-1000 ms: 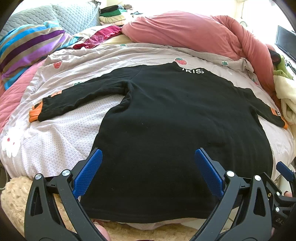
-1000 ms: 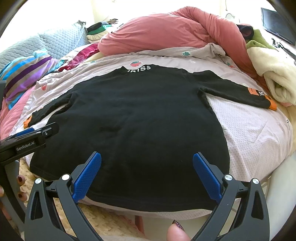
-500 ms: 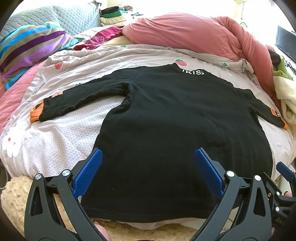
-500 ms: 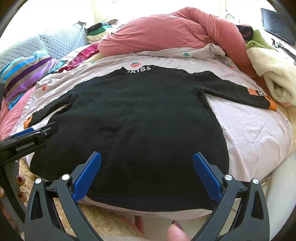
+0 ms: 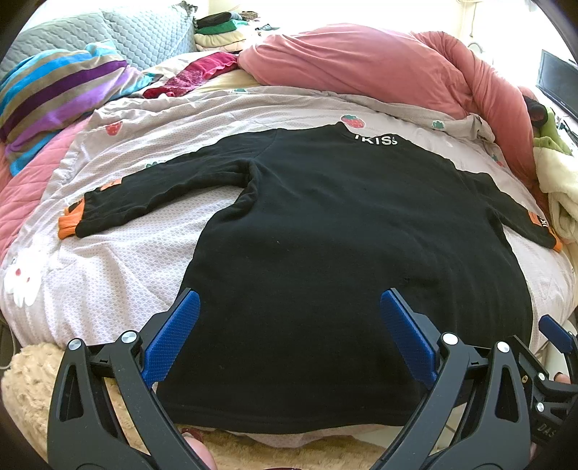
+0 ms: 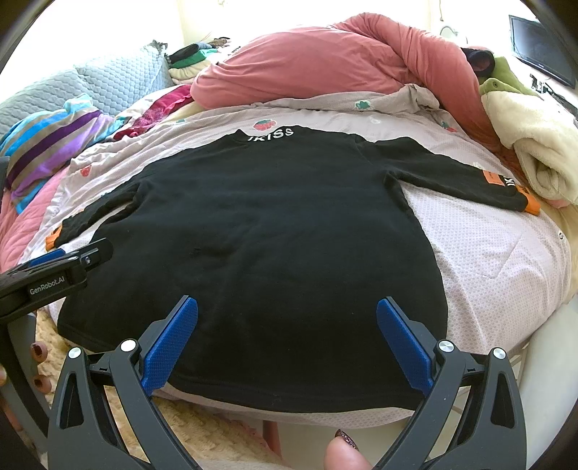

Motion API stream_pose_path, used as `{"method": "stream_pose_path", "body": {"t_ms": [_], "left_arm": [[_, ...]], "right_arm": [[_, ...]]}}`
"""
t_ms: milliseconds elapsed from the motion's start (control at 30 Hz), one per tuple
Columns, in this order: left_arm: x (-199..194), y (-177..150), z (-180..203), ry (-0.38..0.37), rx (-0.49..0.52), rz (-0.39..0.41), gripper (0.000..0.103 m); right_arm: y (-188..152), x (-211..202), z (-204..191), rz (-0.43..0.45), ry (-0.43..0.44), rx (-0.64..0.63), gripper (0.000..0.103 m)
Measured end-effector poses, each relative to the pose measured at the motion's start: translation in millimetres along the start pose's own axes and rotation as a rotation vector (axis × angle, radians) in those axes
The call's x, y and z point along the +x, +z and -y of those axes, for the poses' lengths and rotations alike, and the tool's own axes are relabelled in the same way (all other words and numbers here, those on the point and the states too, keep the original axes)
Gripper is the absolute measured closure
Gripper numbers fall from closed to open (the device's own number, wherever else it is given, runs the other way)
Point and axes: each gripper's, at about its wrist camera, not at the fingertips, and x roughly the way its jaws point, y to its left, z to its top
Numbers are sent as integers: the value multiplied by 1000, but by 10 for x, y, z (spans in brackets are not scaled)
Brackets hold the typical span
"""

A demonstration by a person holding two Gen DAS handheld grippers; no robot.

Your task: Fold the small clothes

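A black long-sleeved top [image 5: 325, 235] [image 6: 260, 231] with white lettering at the collar and orange cuffs lies flat on the bed, back up, both sleeves spread out sideways. Its hem runs along the bed's near edge. My left gripper [image 5: 289, 311] hovers open above the lower left part of the hem, nothing between its blue pads. My right gripper [image 6: 287, 318] is open too, over the lower right part of the hem. The left gripper's body [image 6: 54, 274] shows at the left edge of the right wrist view.
A pale dotted sheet [image 5: 108, 267] covers the bed. A pink duvet [image 5: 361, 61] is heaped at the back, a striped blanket [image 5: 54, 90] far left, a cream blanket [image 6: 534, 144] far right. Folded clothes [image 5: 220, 29] sit at the head. A fluffy rug [image 5: 32, 379] lies below.
Both grippers have crept very slightly forward and stay open; the top has not moved.
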Motion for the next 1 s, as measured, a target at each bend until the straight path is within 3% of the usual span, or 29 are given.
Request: {"method": "stream_pose_path", "body": {"t_ms": [433,1000], "left_arm": [[74,96,88,-17,5,-7,9],[362,517,362,-44,45,-38,9]], "right_arm": [[72,58,69,5,-4,7,4],[406,309,357,11,-20,53,4]]}}
